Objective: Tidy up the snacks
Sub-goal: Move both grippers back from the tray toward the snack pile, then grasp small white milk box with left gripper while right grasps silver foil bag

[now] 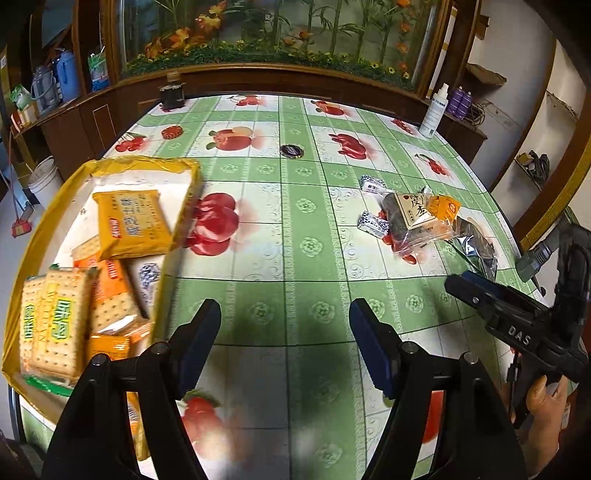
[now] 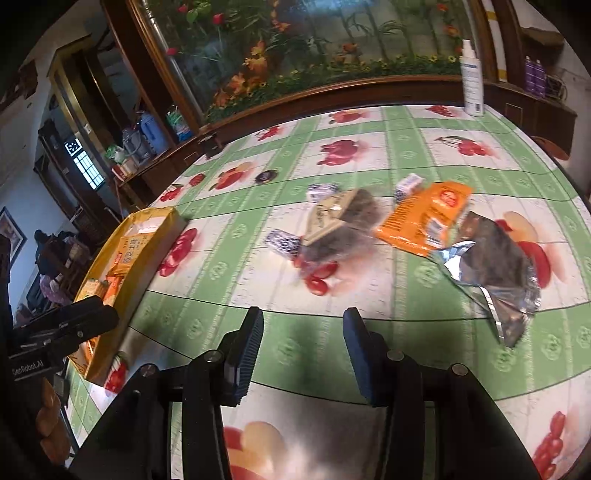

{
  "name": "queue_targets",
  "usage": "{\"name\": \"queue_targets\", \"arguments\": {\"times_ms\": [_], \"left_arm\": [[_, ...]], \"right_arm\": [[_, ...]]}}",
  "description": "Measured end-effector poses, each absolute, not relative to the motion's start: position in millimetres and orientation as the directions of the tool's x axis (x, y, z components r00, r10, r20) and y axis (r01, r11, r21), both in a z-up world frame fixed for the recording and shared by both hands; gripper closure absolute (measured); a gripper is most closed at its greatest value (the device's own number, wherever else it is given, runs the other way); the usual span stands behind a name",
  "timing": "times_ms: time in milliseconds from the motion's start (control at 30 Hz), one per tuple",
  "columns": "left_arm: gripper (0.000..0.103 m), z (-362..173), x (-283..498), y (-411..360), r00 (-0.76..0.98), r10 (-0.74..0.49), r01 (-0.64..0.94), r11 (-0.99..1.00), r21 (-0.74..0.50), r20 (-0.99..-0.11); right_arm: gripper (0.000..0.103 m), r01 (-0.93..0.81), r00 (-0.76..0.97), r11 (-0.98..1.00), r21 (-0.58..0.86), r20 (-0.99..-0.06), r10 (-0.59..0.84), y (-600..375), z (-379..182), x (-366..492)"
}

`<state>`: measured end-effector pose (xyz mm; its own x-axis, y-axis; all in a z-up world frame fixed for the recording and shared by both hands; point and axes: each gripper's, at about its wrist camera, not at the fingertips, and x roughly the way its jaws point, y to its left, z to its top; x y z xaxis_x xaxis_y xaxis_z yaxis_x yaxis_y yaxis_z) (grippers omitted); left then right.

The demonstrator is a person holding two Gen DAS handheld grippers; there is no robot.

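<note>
Desk (image 1: 295, 229): green fruit-print cloth; yellow box (image 1: 44, 236) of crackers; loose snack packets (image 2: 424, 218). Planter cabinet (image 1: 258, 33) behind. My left tool (image 1: 284, 314) and right tool (image 2: 303, 321): both parted, empty.

A yellow box (image 1: 51, 206) sits at the desk's (image 1: 295, 229) left edge, holding cracker packets (image 1: 55, 317) and a yellow packet (image 1: 133, 221). Well apart to the right lie a clear dark-snack bag (image 2: 343, 225), an orange packet (image 2: 424, 218), a silver foil wrapper (image 2: 495, 269) and small blue-white candies (image 2: 282, 240).

Bare tabletop (image 1: 288, 236) lies ahead of my jaws; the yellow box (image 1: 55, 206) blocks the left, loose snack packets (image 2: 424, 218) crowd the right.
</note>
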<state>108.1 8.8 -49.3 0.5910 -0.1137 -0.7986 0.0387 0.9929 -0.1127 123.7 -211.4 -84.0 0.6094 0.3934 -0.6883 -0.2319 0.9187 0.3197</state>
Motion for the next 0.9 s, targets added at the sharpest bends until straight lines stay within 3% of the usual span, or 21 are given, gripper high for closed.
{"name": "queue_targets", "arguments": {"times_ms": [400,633,767,900], "left_arm": [[0.031,-74.5,168.0,-57.3,0.576,-0.059,0.093,0.996,-0.007,-0.816],[0.031,-85.2,201.8,-79.7,0.547,-0.102,0.134,0.99,-0.034,-0.831],[0.031,-91.3,213.6,-84.5,0.525,-0.125,0.144,0.988,-0.057,-0.842],[0.032,-101.6,223.5,-89.8,0.502,-0.118,0.154,0.987,-0.045,-0.857]], "right_arm": [[0.052,-0.141,0.659,0.946,0.293,-0.685,0.31,-280.9,-83.5,122.0],[0.051,-0.107,0.69,0.949,0.295,-0.665,0.285,-305.6,-77.6,130.5],[0.044,-0.093,0.699,0.959,0.269,-0.669,0.255,-315.2,-78.7,139.6],[0.043,-0.109,0.682,0.961,0.256,-0.683,0.259,-315.6,-83.8,153.2]]}}
